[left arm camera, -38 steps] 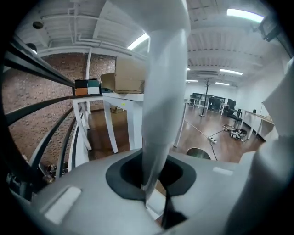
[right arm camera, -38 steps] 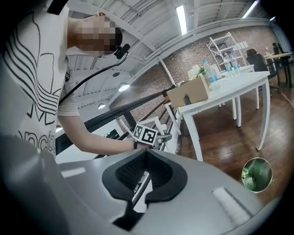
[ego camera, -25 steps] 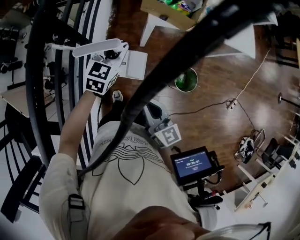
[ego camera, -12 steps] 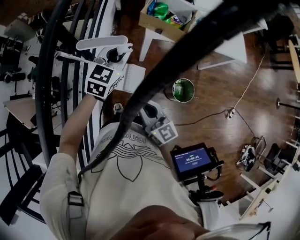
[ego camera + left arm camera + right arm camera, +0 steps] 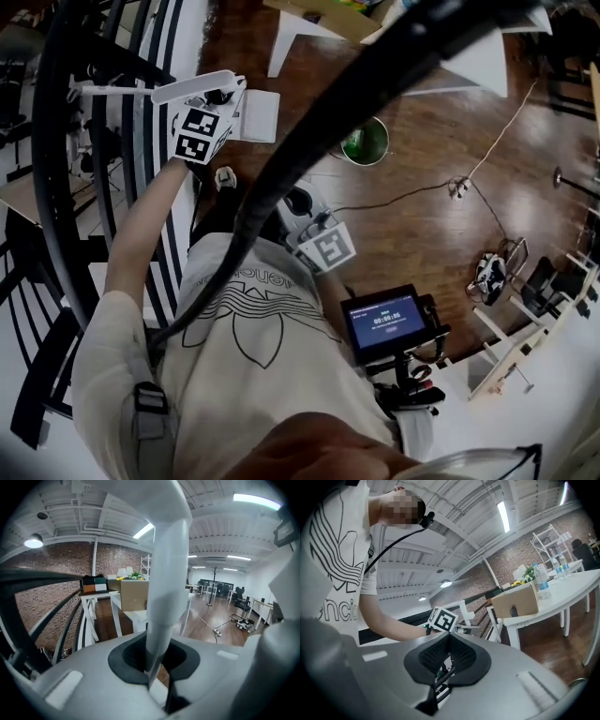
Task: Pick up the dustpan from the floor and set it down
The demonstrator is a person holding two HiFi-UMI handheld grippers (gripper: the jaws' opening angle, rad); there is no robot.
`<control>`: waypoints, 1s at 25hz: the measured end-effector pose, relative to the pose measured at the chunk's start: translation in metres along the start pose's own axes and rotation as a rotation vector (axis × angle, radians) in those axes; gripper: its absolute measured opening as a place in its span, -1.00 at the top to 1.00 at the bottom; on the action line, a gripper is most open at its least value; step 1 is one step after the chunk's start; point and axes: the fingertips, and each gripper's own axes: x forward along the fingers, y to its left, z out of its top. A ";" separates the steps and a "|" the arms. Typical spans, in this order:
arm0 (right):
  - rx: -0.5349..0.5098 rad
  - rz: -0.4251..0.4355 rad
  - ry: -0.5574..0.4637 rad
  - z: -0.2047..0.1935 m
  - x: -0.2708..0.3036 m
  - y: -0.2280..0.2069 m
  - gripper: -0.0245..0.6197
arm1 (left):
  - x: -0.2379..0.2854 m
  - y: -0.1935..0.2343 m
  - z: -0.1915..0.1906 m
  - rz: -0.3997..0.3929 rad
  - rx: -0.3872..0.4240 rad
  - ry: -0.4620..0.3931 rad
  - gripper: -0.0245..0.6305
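Observation:
The dustpan is white, and my left gripper (image 5: 220,98) is shut on its handle (image 5: 192,86). Its flat pan (image 5: 255,114) hangs beside the gripper, above the wooden floor and close to the black railing. In the left gripper view the thick white handle (image 5: 166,573) rises straight up from between the closed jaws of the left gripper (image 5: 157,660). My right gripper (image 5: 298,202) stays near the person's waist, apart from the dustpan. The right gripper (image 5: 447,656) has its pads together with nothing between them.
A black stair railing (image 5: 56,141) runs down the left. A green bucket (image 5: 366,142) stands on the wooden floor, with a cable and power strip (image 5: 459,187) to its right. White tables (image 5: 473,70) carry a cardboard box (image 5: 516,601) at the back.
My left gripper has sunk lower with the dustpan still in it and looks farther from the head camera. The right gripper has stayed where it was.

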 end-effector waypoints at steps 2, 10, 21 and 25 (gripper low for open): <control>0.016 -0.024 0.007 0.000 0.000 -0.006 0.92 | 0.018 0.003 -0.023 -0.005 -0.001 0.025 0.73; 0.097 -0.108 0.053 0.028 -0.010 0.028 0.92 | 0.013 0.022 -0.063 -0.021 -0.003 0.184 0.73; -0.004 -0.096 0.008 -0.011 -0.024 -0.024 0.92 | 0.006 0.038 -0.120 0.314 -0.029 0.177 0.03; -0.026 -0.079 -0.012 -0.002 -0.027 -0.012 0.92 | -0.075 -0.011 -0.132 0.249 -0.110 0.132 0.86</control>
